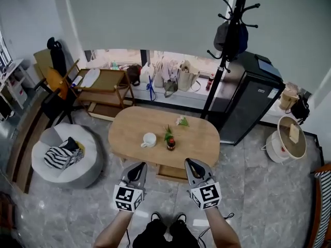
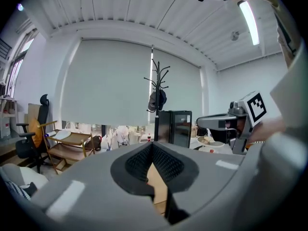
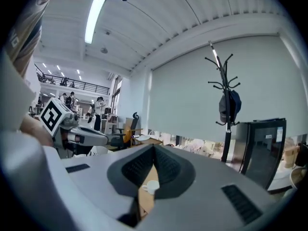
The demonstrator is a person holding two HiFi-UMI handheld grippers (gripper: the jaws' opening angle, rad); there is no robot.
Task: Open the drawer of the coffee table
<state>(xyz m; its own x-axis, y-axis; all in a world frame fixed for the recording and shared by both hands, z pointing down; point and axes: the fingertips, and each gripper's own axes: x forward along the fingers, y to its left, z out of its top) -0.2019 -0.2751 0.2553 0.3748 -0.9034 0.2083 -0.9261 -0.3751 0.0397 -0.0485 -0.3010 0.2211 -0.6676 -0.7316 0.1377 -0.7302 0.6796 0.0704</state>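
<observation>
**Both grippers shut and empty, held short of the coffee table**

The left gripper (image 1: 137, 166) and right gripper (image 1: 192, 163) pointed roughly level toward the coffee table (image 1: 129, 130), each with its jaws pressed together on nothing. This looked like a ready stance before any reach. The drawer (image 1: 171, 173) sat under the top's near edge, apparently closed and well apart from both grippers. A cup (image 1: 149, 139) and a small bottle (image 1: 170, 143) stood on top, so a gentle pull seemed wise.

Grey left gripper (image 1: 138, 165) and right gripper (image 1: 190, 162), black-and-white marker cubes (image 1: 128, 198), black shoes (image 1: 156, 218).
</observation>
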